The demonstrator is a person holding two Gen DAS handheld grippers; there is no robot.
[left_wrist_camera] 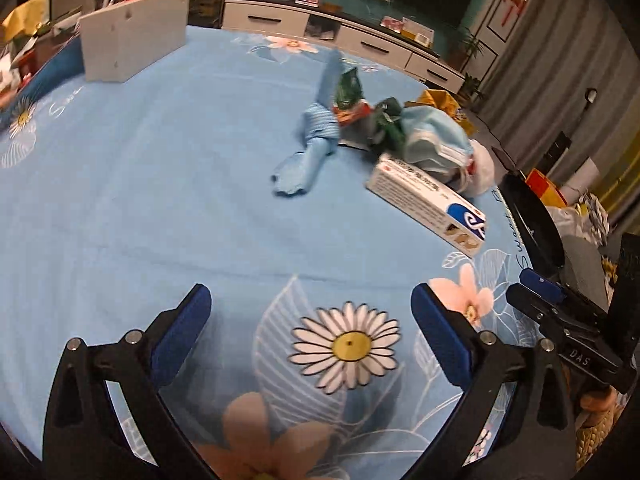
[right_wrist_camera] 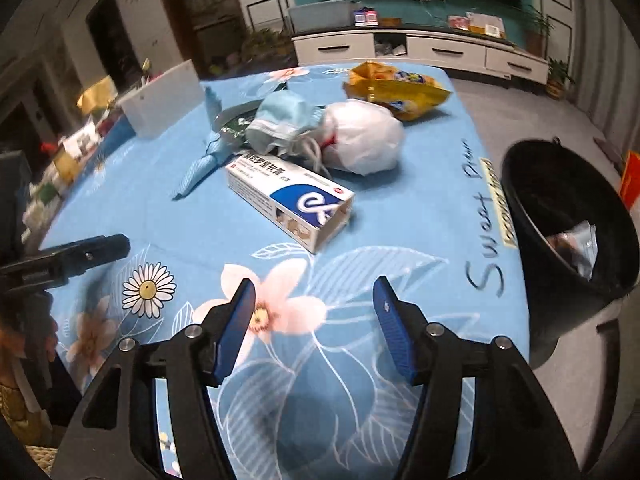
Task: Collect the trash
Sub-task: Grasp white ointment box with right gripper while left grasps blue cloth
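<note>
Left gripper [left_wrist_camera: 310, 334] is seen spread wide over the flowered blue tablecloth [left_wrist_camera: 120, 200], nothing between its pads. Right gripper [right_wrist_camera: 314, 328] is parted too — empty, above a pink printed flower. Trash is heaped mid-table: ointment carton [right_wrist_camera: 288, 200] nearest, crumpled blue face mask [right_wrist_camera: 286, 120] touching a white plastic bag [right_wrist_camera: 364, 136], yellow snack packet [right_wrist_camera: 396, 88] behind, blue glove [left_wrist_camera: 308, 148] beside green wrappers [left_wrist_camera: 348, 88]. Black bin [right_wrist_camera: 568, 216] stands just off the table's right edge — some scraps are seen inside.

Blue floral tablecloth [right_wrist_camera: 380, 360] is spread over table; white rectangular box [left_wrist_camera: 132, 38] is set far left; white drawer cabinet [right_wrist_camera: 432, 50] is seen beyond.
</note>
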